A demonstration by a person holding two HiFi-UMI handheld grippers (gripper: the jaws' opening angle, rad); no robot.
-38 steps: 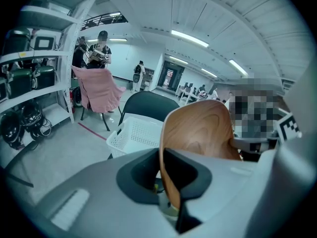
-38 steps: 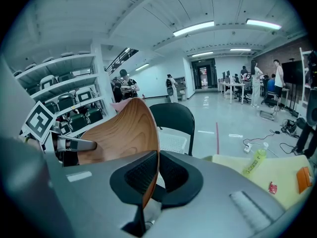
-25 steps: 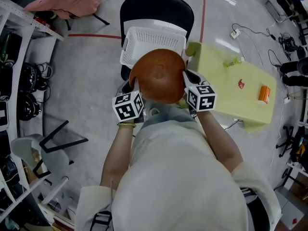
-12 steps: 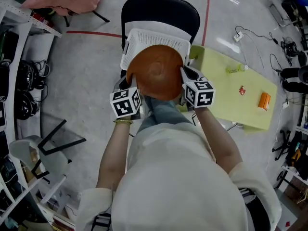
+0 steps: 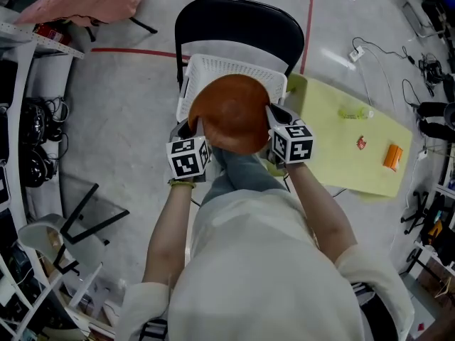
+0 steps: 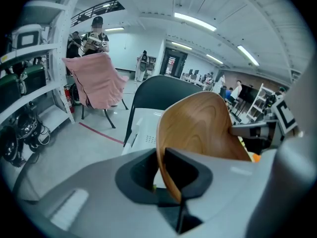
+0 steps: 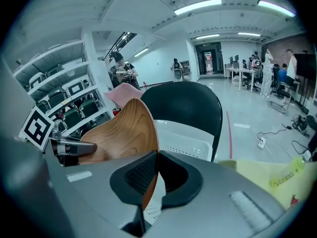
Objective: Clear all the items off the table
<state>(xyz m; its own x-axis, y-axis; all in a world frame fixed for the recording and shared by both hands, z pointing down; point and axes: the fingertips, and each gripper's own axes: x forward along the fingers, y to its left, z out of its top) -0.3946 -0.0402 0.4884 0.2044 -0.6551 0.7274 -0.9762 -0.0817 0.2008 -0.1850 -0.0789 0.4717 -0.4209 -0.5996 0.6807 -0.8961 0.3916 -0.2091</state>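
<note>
Sitting on a black chair (image 5: 238, 20), a white perforated basket (image 5: 234, 68) has most of its inside hidden by the wooden bowl (image 5: 231, 112) held over it; I cannot tell whether the two touch. To the right stands a yellow-green surface (image 5: 334, 148) carrying a small orange item (image 5: 392, 157), a small red item (image 5: 362, 143) and a pale green bottle-like thing (image 5: 354, 114). Grey floor with a red tape line (image 5: 307, 20) lies around, and shelving (image 5: 28, 119) stands at the left. The bowl is turned hollow side down, reddish-brown and smooth with a wavy grain. The right hand-held gripper (image 5: 272, 116) is clamped on the bowl's rim. The left hand-held gripper (image 5: 195, 128) has that rim between its jaws on the opposite side. Its jaws have just been opening slightly, both pads against the wood.
</note>
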